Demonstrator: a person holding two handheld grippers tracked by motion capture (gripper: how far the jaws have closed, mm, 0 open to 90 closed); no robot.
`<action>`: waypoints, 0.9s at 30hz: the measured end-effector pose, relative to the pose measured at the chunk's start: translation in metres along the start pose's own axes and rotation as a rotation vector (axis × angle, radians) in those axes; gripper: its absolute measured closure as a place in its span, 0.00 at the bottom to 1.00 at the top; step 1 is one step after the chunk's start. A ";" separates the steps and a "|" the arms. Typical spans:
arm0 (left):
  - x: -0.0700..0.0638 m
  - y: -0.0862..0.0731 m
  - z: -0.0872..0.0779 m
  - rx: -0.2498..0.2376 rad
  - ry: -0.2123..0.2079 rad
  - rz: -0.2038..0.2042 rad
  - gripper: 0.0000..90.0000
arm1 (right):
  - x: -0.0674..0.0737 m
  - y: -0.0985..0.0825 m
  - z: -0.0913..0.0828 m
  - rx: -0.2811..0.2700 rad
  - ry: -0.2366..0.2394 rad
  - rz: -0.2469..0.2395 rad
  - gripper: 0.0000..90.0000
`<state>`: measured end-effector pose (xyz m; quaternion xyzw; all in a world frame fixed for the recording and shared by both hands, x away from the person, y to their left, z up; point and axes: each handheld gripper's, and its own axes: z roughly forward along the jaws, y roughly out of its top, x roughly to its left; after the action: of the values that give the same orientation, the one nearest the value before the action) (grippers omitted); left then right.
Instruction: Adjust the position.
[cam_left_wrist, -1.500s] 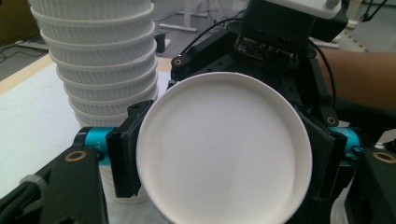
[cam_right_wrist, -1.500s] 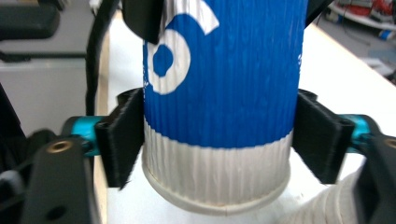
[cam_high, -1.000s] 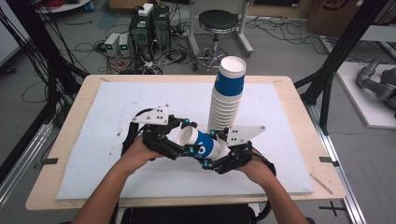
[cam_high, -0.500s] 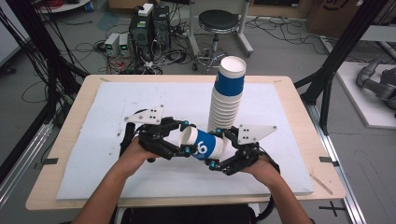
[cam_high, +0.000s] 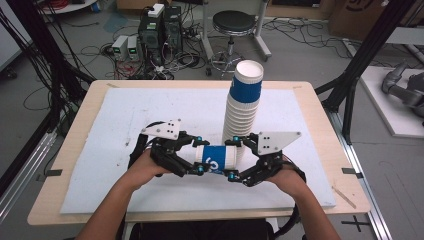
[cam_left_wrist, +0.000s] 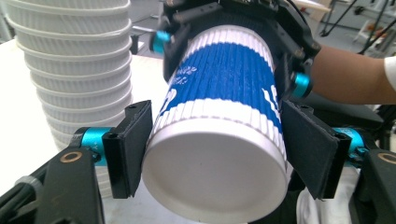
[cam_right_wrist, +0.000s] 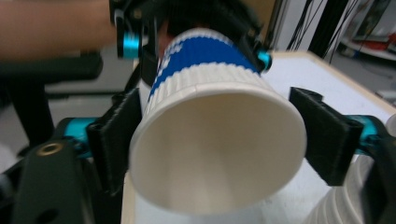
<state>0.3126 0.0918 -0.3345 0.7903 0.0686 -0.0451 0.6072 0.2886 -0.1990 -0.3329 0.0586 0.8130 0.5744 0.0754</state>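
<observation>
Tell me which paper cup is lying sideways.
The blue-banded cup held between both grippers, apart from the stack; the stacked cups behind it all stand upright.

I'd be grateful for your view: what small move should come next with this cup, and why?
Probably open the right tongs and draw them back. The paper cup lies sideways, with both tongs apparently clamping it: the right pair at its open rim, the left tongs at its closed base. The stack of cups right behind seems mouth-down, so a base grip suits capping it.
</observation>
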 end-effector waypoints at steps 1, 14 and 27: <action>0.000 -0.001 0.000 -0.012 -0.001 0.004 0.31 | 0.001 -0.001 0.000 -0.017 -0.004 0.023 0.20; 0.002 -0.010 -0.005 -0.097 -0.044 -0.007 0.34 | 0.000 -0.006 0.004 -0.027 0.026 0.070 0.26; 0.001 -0.013 0.004 0.017 -0.030 0.049 0.32 | -0.001 0.003 -0.003 -0.026 0.024 0.056 0.21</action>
<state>0.3119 0.0908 -0.3478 0.7962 0.0399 -0.0426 0.6022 0.2890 -0.2009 -0.3290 0.0735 0.8045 0.5873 0.0502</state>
